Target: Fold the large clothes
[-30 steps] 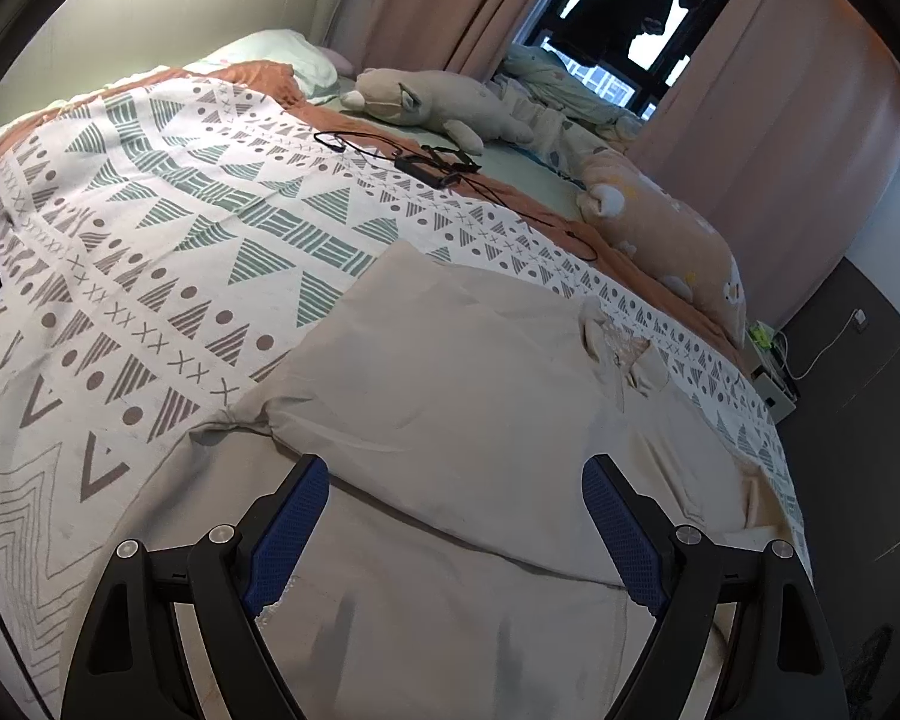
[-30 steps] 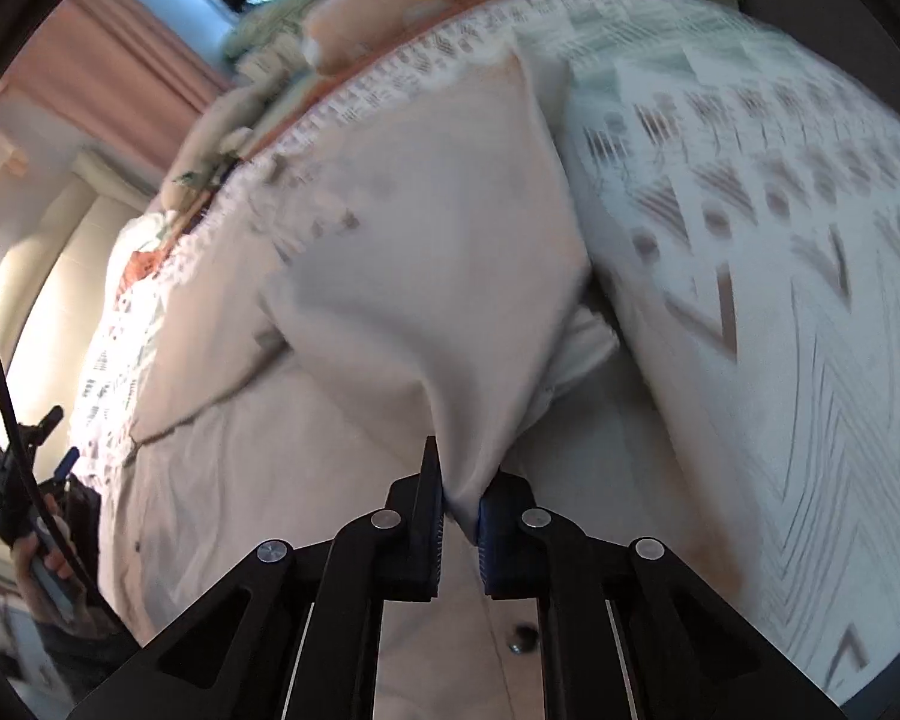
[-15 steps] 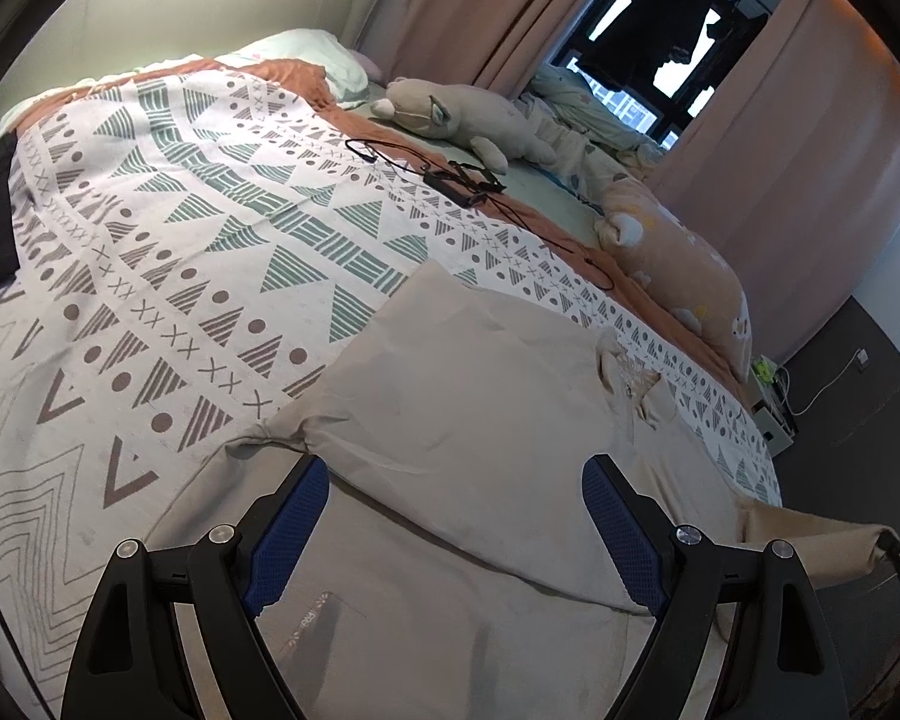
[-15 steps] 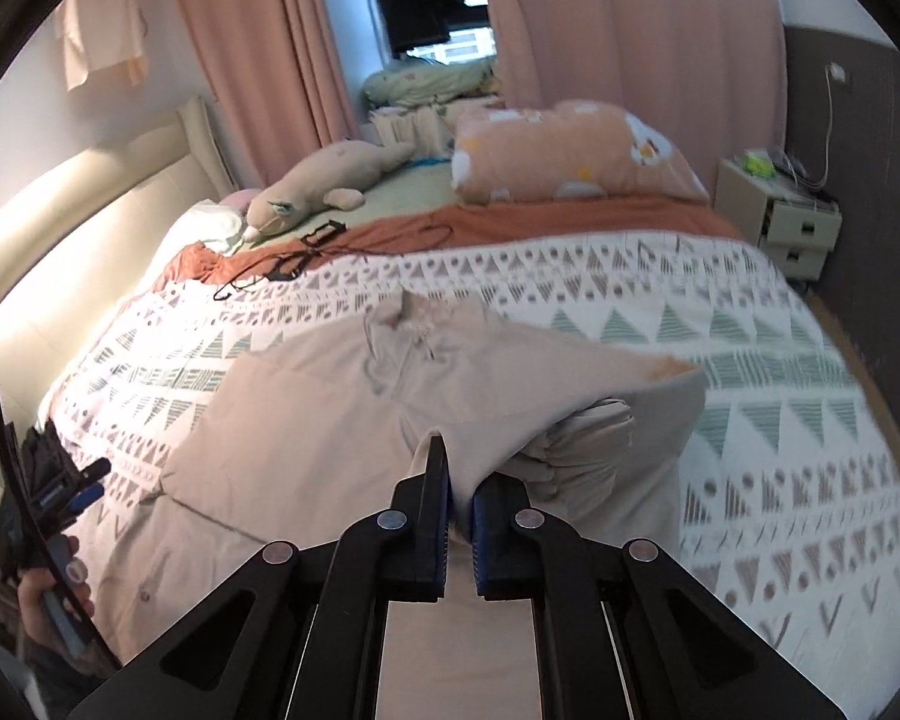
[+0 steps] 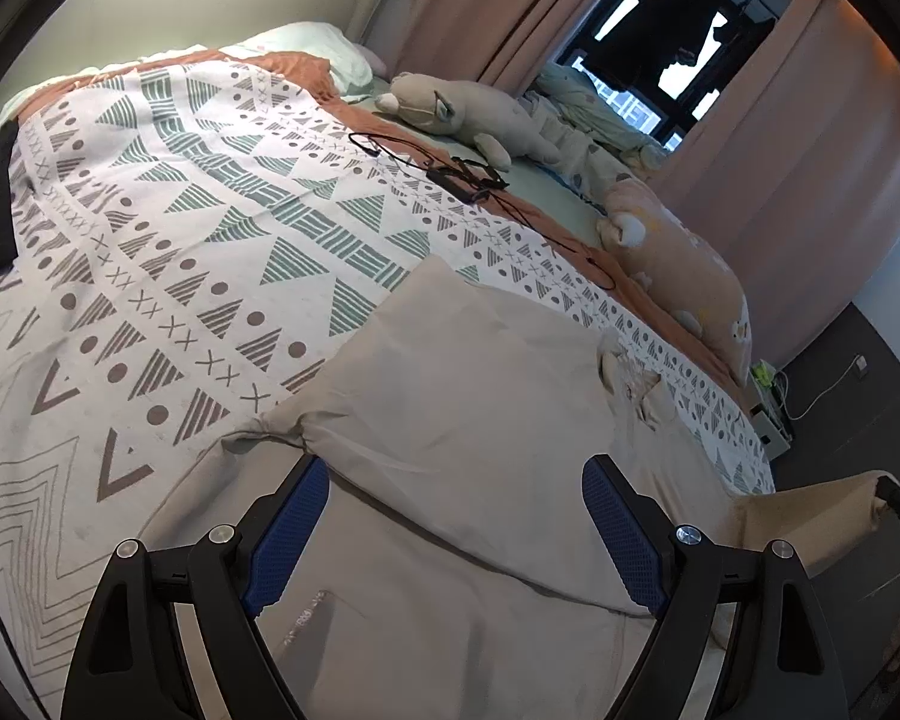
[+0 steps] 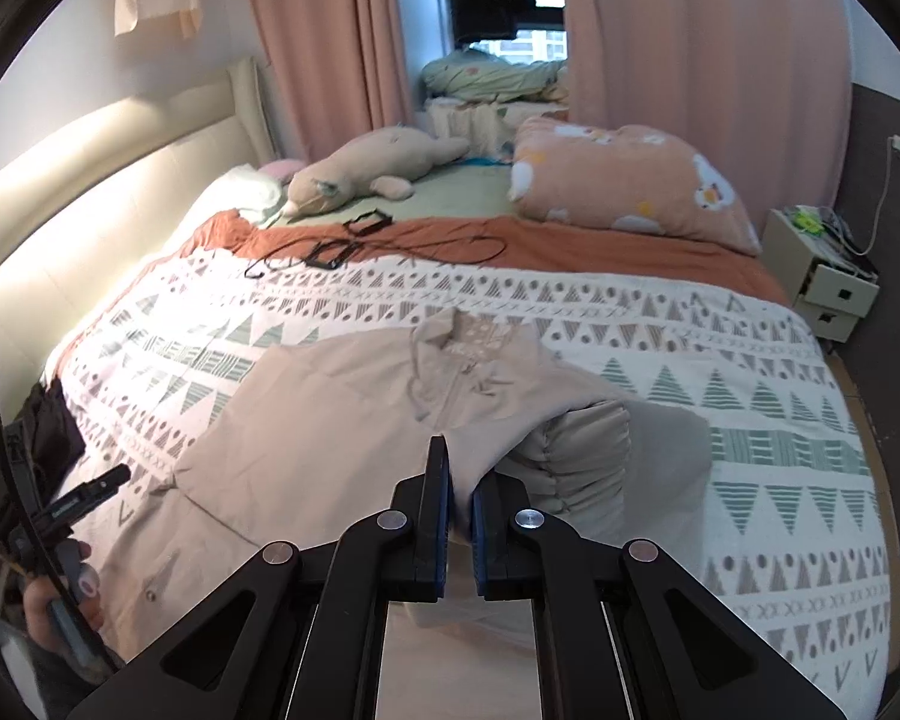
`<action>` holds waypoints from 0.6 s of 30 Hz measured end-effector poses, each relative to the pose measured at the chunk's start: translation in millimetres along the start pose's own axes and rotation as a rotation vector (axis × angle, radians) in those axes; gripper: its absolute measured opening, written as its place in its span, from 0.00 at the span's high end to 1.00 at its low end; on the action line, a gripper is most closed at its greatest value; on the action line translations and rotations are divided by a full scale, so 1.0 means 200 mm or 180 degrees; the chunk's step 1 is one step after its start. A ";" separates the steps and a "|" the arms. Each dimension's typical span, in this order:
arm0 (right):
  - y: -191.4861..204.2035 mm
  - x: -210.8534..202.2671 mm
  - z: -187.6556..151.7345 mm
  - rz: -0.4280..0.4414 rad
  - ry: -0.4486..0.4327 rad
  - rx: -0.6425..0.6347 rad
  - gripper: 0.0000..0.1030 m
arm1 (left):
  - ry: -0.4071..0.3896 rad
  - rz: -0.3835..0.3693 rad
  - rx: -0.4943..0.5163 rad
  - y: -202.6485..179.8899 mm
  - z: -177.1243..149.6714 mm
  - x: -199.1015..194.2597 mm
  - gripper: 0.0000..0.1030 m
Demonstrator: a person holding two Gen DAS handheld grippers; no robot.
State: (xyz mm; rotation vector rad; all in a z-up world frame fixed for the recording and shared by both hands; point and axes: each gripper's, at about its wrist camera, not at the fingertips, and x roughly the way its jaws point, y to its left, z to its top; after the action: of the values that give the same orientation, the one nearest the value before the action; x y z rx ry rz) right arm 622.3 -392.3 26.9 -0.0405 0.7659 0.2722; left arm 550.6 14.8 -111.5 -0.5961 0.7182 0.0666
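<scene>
Between the closed right tongs (image 6: 461,483) a shirt (image 6: 330,420) sleeve is pinched, left tongs (image 5: 455,531) gaping empty; folding looks barely begun.

At six o'clock our right gripper (image 6: 461,495) pinches a lifted fold of the beige shirt (image 6: 342,420), which lies spread on the patterned bedspread (image 6: 720,324). At eight o'clock our left hand (image 6: 60,594) grips its tool. A plush toy (image 6: 378,165) lies at twelve.
</scene>
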 end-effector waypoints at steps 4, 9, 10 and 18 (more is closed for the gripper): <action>0.09 0.24 -0.01 0.0143 0.0197 0.0015 0.71 | -0.0005 0.0010 -0.0039 0.01 0.00 0.00 0.16; 0.08 0.41 -0.05 0.0364 0.0215 0.0344 0.32 | -0.0023 0.0060 -0.0025 0.04 0.02 -0.01 0.16; 0.08 0.44 -0.07 0.0387 0.0234 0.0381 0.32 | -0.0029 0.0067 -0.0043 0.05 0.03 -0.01 0.16; -0.07 0.65 -0.19 0.0205 0.0326 0.0690 0.32 | 0.0048 0.0082 -0.0132 0.08 0.03 0.04 0.16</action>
State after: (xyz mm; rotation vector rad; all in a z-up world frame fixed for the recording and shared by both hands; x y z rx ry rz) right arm 688.4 -382.0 -90.9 0.1763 0.8959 0.2484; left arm 556.0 29.6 -121.5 -0.6276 0.7408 0.1013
